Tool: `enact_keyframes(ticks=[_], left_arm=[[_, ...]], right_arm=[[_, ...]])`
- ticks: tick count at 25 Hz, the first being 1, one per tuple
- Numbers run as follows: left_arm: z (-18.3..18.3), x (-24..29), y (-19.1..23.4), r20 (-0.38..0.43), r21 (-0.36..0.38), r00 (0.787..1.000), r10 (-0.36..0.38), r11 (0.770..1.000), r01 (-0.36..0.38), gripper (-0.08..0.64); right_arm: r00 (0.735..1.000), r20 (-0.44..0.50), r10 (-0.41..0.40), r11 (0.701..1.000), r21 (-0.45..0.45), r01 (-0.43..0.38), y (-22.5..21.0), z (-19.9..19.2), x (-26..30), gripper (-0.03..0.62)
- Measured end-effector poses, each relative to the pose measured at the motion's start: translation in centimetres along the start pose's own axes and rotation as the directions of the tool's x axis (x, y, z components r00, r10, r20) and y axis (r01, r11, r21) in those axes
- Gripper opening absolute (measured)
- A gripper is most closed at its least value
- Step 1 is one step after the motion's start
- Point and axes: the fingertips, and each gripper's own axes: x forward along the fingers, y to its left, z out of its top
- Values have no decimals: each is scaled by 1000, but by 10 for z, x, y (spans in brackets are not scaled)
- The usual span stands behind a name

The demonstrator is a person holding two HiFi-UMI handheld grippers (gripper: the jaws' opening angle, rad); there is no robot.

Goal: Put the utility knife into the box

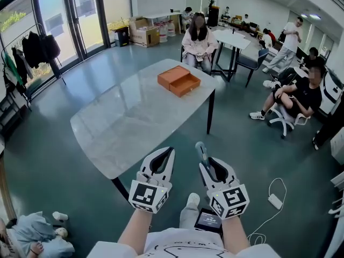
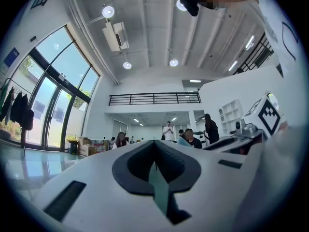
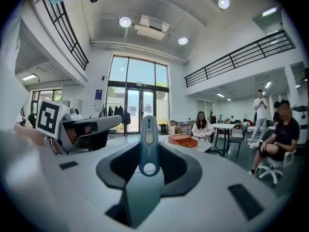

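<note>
An orange box [image 1: 179, 80] with its drawer pulled out sits at the far end of the marble table [image 1: 123, 122]. I am standing back from the table's near corner. My right gripper [image 1: 207, 162] is shut on a blue-grey utility knife [image 1: 201, 150], which sticks out past the fingertips and points at the table. In the right gripper view the knife [image 3: 148, 144] stands upright between the pads, with the box [image 3: 182, 140] far ahead. My left gripper [image 1: 171, 149] is level beside it, jaws together and empty; the left gripper view [image 2: 154, 149] shows nothing held.
A person [image 1: 199, 36] sits just behind the table's far end. More people sit on chairs at the right [image 1: 301, 93], by other tables [image 1: 232, 39]. A white cable and adapter [image 1: 275, 200] lie on the floor at the right. A clothes rack [image 1: 32, 50] stands at the left.
</note>
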Motion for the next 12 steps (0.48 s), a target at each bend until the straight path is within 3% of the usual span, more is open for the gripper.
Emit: enact_keyframes(ticks=[12], left_arm=[[-19,116,39,-9,0,999,46,999,-46,15]], right_arm=[[999,0,40,999,10,-40,-92,13,88,132]])
